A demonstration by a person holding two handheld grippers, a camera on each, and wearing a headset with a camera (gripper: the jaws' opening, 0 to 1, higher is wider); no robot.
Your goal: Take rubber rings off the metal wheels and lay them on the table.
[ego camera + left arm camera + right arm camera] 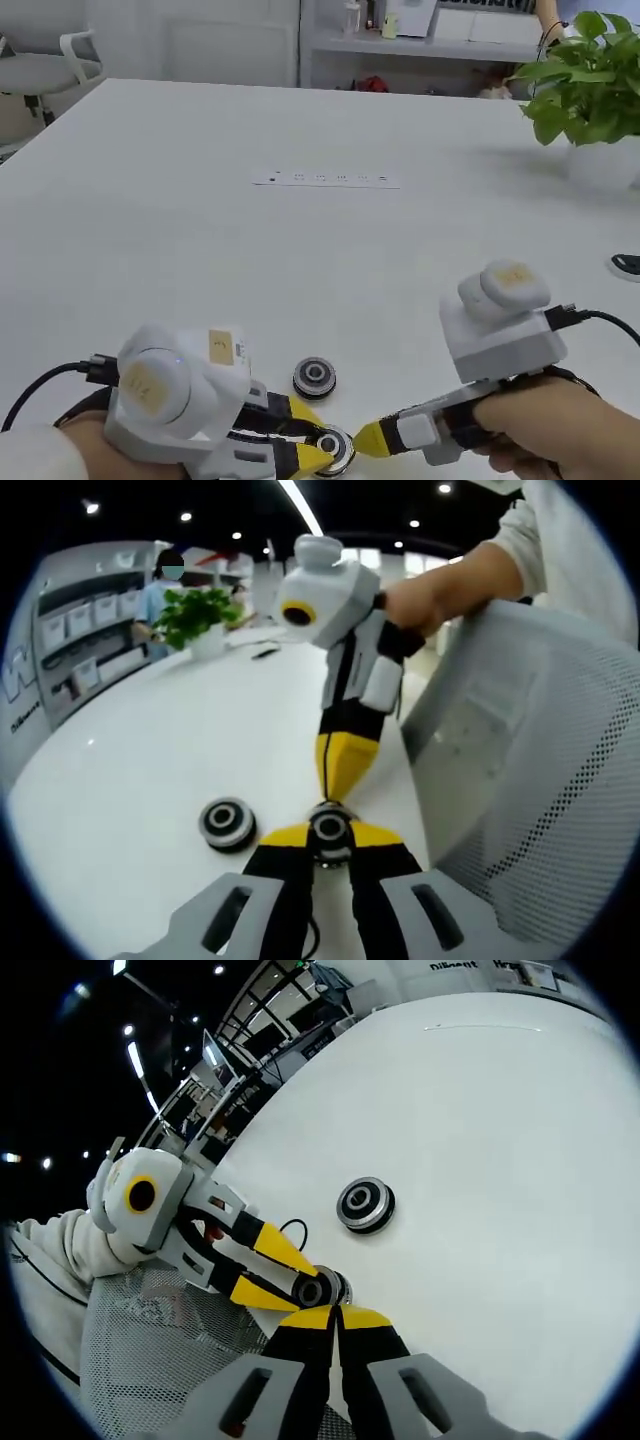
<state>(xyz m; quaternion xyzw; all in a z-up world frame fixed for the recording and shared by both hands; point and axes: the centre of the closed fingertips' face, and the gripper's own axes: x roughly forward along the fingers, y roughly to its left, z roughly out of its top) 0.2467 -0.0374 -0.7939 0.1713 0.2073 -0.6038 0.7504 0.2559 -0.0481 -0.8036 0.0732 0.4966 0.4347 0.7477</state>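
Observation:
A small metal wheel with a black rubber ring is clamped between the yellow jaws of my left gripper at the table's near edge. The left gripper view has this wheel dead centre between my own tips. My right gripper comes in from the right, shut, with its pointed tips pressed against the wheel's rim. Whether they pinch the rubber I cannot tell. A second wheel with its ring on lies flat on the table just beyond; it is also in the gripper views.
A white power strip lies mid-table. A potted plant stands at the far right and a small black object sits at the right edge. A mesh chair back is close behind the table's near edge.

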